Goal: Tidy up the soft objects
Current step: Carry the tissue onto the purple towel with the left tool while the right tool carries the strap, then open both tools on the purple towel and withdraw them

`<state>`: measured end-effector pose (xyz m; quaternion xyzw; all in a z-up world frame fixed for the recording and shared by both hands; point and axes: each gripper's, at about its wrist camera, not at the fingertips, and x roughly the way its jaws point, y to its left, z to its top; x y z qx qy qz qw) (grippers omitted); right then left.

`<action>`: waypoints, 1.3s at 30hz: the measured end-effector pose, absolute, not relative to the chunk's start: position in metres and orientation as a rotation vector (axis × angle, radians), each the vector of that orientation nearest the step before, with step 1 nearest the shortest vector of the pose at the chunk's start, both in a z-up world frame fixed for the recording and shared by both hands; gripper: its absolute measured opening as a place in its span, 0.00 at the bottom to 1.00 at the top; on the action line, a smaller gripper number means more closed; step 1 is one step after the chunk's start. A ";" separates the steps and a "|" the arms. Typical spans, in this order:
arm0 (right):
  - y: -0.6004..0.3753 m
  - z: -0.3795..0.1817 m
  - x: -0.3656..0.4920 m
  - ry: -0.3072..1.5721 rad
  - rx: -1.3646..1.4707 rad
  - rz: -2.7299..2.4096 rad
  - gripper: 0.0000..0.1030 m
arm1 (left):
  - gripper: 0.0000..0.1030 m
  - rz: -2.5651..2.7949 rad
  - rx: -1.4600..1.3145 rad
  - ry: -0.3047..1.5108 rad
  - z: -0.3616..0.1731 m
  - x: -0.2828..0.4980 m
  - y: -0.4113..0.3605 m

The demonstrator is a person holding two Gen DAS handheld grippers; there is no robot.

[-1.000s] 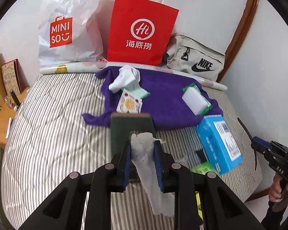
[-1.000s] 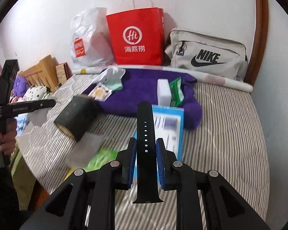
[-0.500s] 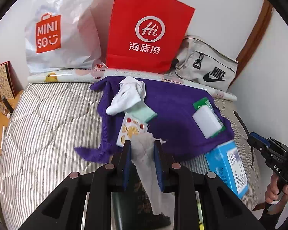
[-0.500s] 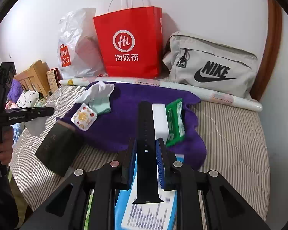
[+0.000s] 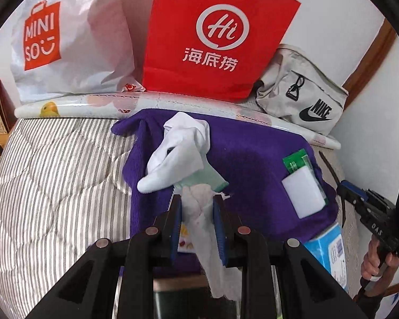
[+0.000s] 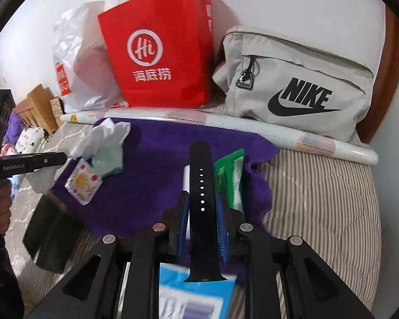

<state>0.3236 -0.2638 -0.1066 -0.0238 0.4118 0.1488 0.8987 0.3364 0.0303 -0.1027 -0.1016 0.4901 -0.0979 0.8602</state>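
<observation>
Two risks I see: my left gripper [image 5: 196, 212] pinches a crumpled tissue [image 5: 203, 228] by its middle, so it may tear or slip; my right gripper [image 6: 201, 212] clamps a black watch strap [image 6: 201, 212] above the purple towel [image 6: 157, 175] and could drop it crooked

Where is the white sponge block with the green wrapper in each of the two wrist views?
Left wrist view: the white sponge block lies at the right, on the purple towel, its green wrapper at its far end.
Right wrist view: the block is at centre, mostly hidden behind the black watch strap held in the right gripper.
Shared landmark: the red paper bag against the wall.
</observation>
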 end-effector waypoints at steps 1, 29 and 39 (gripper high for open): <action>-0.264 -0.108 0.329 0.860 -0.053 0.301 0.20 | 0.21 -0.206 -0.212 1.034 -0.105 0.340 0.030; -0.263 -0.137 0.359 0.948 -0.061 0.335 0.41 | 0.42 -0.215 -0.212 1.126 -0.134 0.367 0.022; -0.266 -0.102 0.315 0.893 -0.048 0.324 0.43 | 0.45 -0.217 -0.207 1.073 -0.102 0.333 0.027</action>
